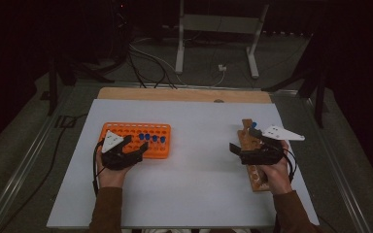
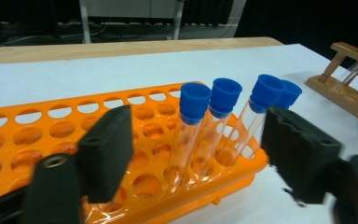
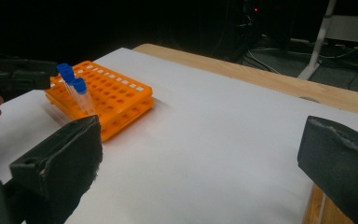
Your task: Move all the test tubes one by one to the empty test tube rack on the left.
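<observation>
An orange tube rack (image 1: 126, 132) lies left of centre on the white board, with several blue-capped clear tubes (image 1: 150, 138) standing along its near right side. My left gripper (image 1: 136, 144) is open at that edge; in the left gripper view its jaws straddle the tubes (image 2: 205, 126) without touching them, the left gripper (image 2: 200, 149) low over the orange rack (image 2: 37, 140). My right gripper (image 1: 244, 140) is open above a wooden rack (image 1: 255, 172), which holds one blue-capped tube (image 1: 253, 124) at its far end. The right gripper (image 3: 200, 158) has nothing between its jaws.
The white board (image 1: 194, 184) lies on a wooden table (image 1: 184, 94). Cables and a metal stand (image 1: 218, 29) are on the floor beyond. The wooden rack (image 2: 354, 79) is to the right in the left gripper view. The right gripper view shows the orange rack (image 3: 112, 93) farther off.
</observation>
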Available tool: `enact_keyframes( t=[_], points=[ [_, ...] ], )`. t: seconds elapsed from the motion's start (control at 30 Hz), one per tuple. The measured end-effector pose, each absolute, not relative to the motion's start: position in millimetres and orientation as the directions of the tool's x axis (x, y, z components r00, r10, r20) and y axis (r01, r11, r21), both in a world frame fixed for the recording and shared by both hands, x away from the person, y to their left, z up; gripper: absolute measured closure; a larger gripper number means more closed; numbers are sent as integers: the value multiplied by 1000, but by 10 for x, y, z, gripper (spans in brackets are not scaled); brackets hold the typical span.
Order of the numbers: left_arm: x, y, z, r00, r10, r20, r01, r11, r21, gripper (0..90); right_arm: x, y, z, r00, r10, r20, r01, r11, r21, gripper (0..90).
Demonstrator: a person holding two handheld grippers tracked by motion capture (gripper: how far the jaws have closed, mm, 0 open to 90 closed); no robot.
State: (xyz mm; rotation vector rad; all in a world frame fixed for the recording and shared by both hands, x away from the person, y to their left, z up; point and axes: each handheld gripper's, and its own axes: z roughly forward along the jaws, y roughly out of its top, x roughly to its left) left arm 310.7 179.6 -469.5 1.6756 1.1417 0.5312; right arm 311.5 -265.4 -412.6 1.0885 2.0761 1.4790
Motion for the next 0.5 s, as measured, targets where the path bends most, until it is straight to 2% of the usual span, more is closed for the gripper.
enact_keyframes(
  t=[0.17,0.3,0.5],
  points=[
    [3080,1799,-4663,450,881,-145,403,-56,913,147,3117,-2665,-4121,-629,766,131,372,150,916,0],
    [3084,1795,-4641,456,878,-144,399,-57,915,20,3114,-2685,-4087,-618,776,125,368,145,918,0],
    [3079,1775,-4617,467,872,-144,391,-58,919,7,3126,-2682,-4004,-618,781,86,344,170,924,0]
  ],
)
